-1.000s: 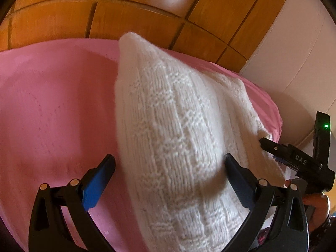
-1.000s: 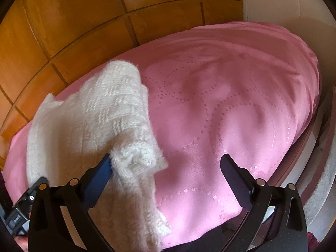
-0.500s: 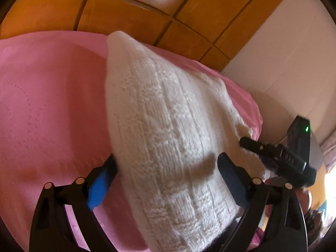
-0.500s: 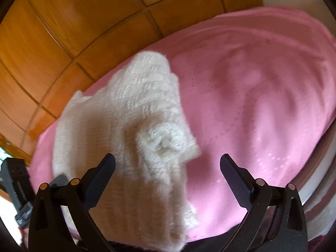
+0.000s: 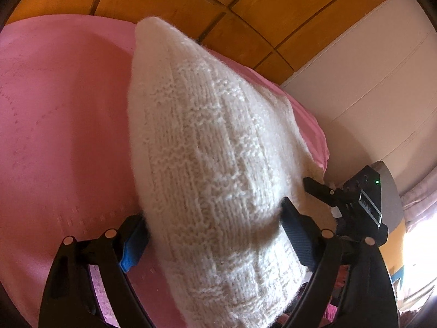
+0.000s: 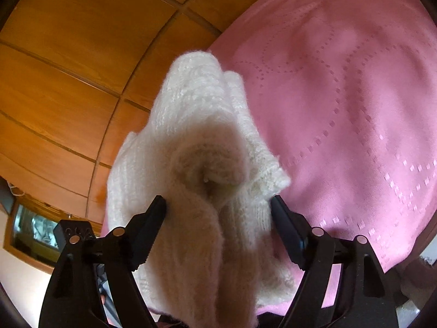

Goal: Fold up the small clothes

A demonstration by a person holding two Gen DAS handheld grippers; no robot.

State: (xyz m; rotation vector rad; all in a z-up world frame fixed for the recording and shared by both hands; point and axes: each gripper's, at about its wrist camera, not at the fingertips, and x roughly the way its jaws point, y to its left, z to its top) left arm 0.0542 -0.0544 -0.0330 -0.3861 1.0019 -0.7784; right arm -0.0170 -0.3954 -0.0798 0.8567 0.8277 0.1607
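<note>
Closing on the white knit garment point(image 5: 207, 164) bunched between both pairs, left tongs point(image 5: 215, 235) and right tongs point(image 6: 218, 218) are near-wide, pads at its sides, the rest trailing ahead over the pink bed cover point(image 6: 355, 109); folding looks barely begun, no flat fold yet.

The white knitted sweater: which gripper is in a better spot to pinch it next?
Probably the left gripper: the white knitted sweater lies smooth between its closing jaws. The right gripper, also closing, faces a bunched, rumpled end.
</note>
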